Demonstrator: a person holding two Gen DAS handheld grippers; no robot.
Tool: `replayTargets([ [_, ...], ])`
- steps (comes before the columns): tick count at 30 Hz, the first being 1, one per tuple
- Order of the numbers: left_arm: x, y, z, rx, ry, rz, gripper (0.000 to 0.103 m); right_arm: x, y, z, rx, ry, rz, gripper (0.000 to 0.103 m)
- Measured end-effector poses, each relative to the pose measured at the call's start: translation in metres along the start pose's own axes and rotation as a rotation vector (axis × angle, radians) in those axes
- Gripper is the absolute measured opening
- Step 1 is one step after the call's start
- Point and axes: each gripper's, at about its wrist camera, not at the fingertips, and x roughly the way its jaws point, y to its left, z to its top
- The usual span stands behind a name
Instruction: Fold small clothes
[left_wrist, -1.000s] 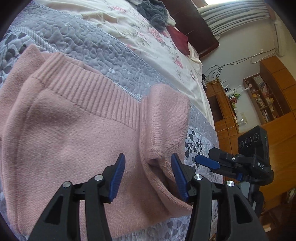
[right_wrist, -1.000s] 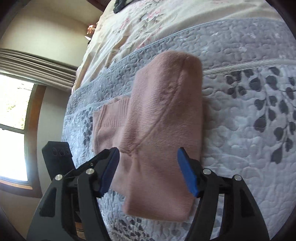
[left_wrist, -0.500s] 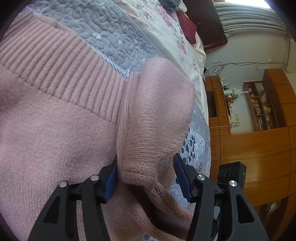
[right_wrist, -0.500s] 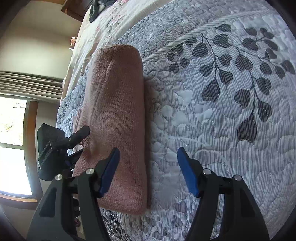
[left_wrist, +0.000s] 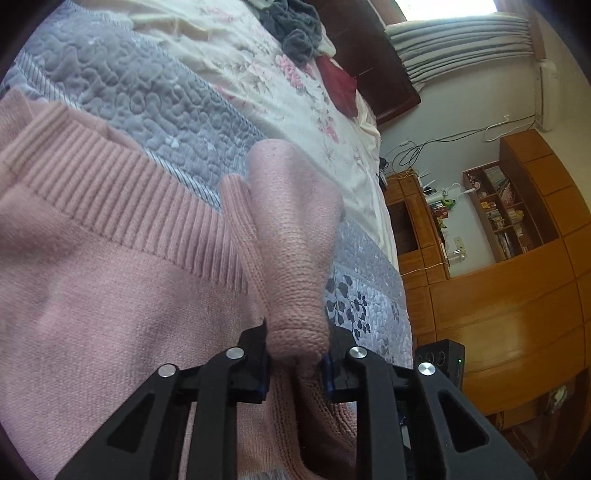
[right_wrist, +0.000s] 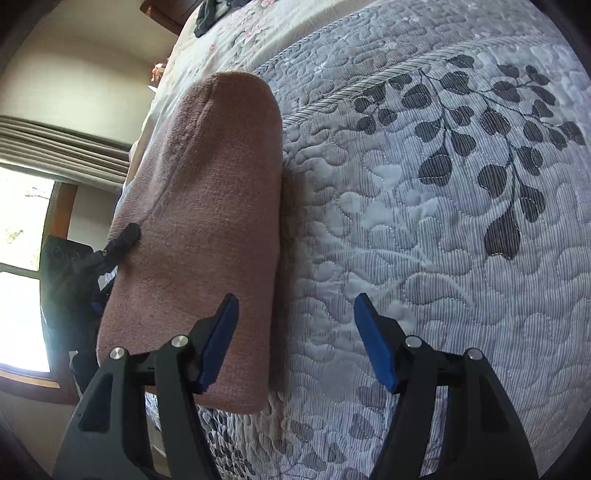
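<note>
A pink knitted sweater (left_wrist: 110, 288) lies on the grey quilted bedspread (left_wrist: 140, 96), its ribbed band running across the left wrist view. My left gripper (left_wrist: 295, 365) is shut on a raised fold of the sweater's edge (left_wrist: 295, 258), lifting it into a ridge. In the right wrist view the same sweater (right_wrist: 207, 206) shows as a folded pink slab at the left. My right gripper (right_wrist: 295, 339) hangs open above the quilt (right_wrist: 443, 221) just beside the sweater's right edge, holding nothing. The left gripper's tip (right_wrist: 123, 236) touches the sweater's far side there.
A floral sheet (left_wrist: 295, 85) covers the far bed with a grey garment (left_wrist: 295, 33) and a dark red cloth (left_wrist: 341, 88) on it. Wooden cabinets and shelves (left_wrist: 517, 258) stand past the bed's edge. A window with curtains (right_wrist: 22, 221) lies left.
My left gripper closed on the sweater's folded edge and pulled it up. My right gripper slid off the sweater to its right side and stayed open.
</note>
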Motion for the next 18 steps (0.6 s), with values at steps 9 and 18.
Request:
replayTargets([
  [9, -0.095, 0.037, 0.029, 0.017, -0.11, 0.083, 0.021, 0.018, 0.045, -0.01, -0.105, 0.026, 0.018, 0.065],
  [18, -0.147, 0.11, 0.033, -0.08, -0.157, 0.131, 0.021, 0.047, 0.088, -0.029, -0.22, 0.085, 0.023, 0.065],
])
